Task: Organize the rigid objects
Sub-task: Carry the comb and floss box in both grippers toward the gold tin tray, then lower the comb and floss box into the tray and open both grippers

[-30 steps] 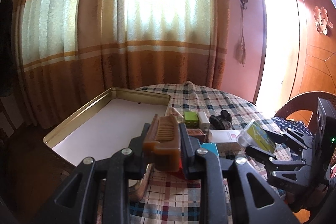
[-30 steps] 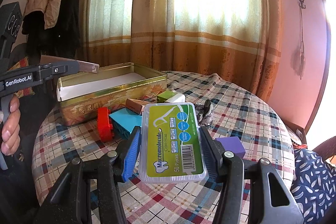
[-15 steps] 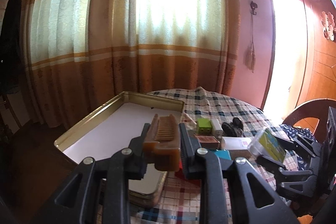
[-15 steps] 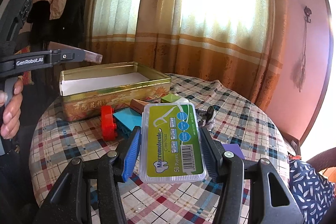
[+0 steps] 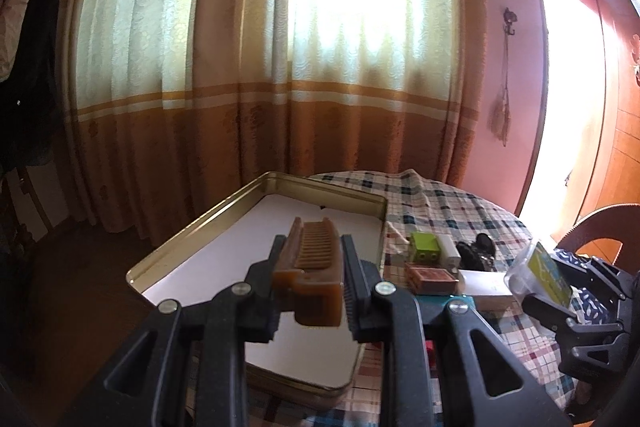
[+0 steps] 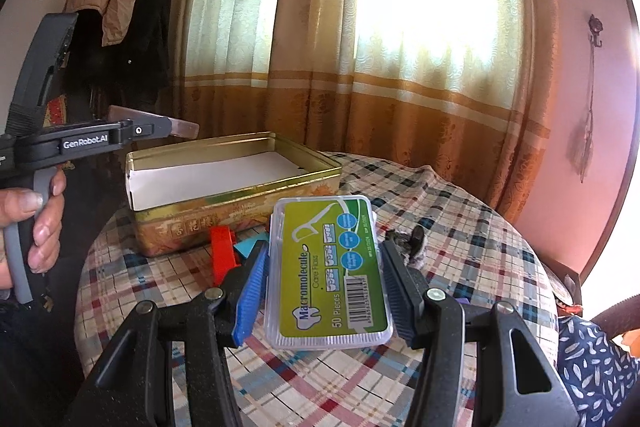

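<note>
L gripper (image 5: 310,283) pinching a brown comb (image 5: 310,269) betw its pads, jaws nearly together on it. Comb held teeth-up, pointing away, in the air over the near part of the open gold tin box (image 5: 256,201). Tin has white paper lining inside, sits on table w/ plaid cloth (image 5: 452,203), left side of tabletop.

R gripper (image 6: 324,279) clamped on a clear floss pick box (image 6: 330,267), green label, "Macromolecule", "50 Pieces". Pads press both long sides; box faces the cam, held above the cloth, not touching it. In L wrist view the same floss box (image 5: 538,273) shows at far right in R gripper's jaws, apart from the tin.

R wrist view: L gripper seen from side at far left, a person's hand (image 6: 38,219) wrapped on its handle, comb tip (image 6: 182,125) sticking out past its fingers, over the tin's near-left corner (image 6: 132,163).

Loose items on cloth just right of the tin: green block (image 5: 426,247), white block (image 5: 450,253) beside it, small brown box (image 5: 432,277), long white box (image 5: 486,285), dark clip-like thing (image 5: 476,247), can't tell what exactly. Red block (image 6: 222,253) standing by tin's front wall, teal piece (image 6: 250,247) next to it, mostly hidden by R gripper's fingers.

Striped orange/cream curtain (image 5: 320,67) behind, coats (image 6: 120,7) hanging on wall at left.
</note>
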